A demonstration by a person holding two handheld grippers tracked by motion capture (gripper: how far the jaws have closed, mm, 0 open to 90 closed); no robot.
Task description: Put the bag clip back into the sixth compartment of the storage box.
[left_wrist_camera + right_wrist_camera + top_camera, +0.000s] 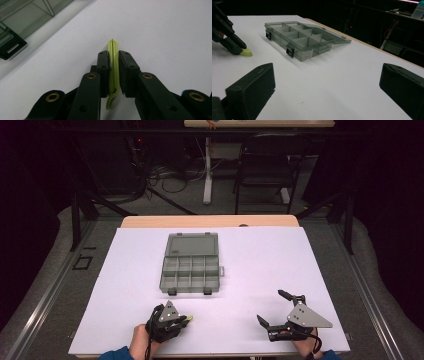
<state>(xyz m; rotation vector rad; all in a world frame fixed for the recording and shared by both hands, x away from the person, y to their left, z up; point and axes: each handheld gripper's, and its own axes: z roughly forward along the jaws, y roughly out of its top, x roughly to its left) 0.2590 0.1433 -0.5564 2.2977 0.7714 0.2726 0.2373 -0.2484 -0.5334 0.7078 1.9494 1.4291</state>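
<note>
A thin yellow-green plastic piece (113, 65) is pinched between the jaws of my left gripper (113, 53), which is shut on it low over the white table. From above, that left gripper (186, 320) sits near the front edge, with the yellow-green piece (189, 319) poking out to the right. A grey divided organiser box (191, 270) lies open at mid-table, its lid (192, 244) folded back. My right gripper (272, 307) rests at the front right, wide open and empty. In the right gripper view the box (297, 40) and the yellow-green tip (246, 52) are visible.
The white sheet (260, 255) covers the table, with a wooden edge (210, 221) at the back. Beyond stand a dark chair (265, 165), a table leg (207, 170) and floor cables (165, 175). A corner of the box (15, 30) lies at the upper left of the left gripper view.
</note>
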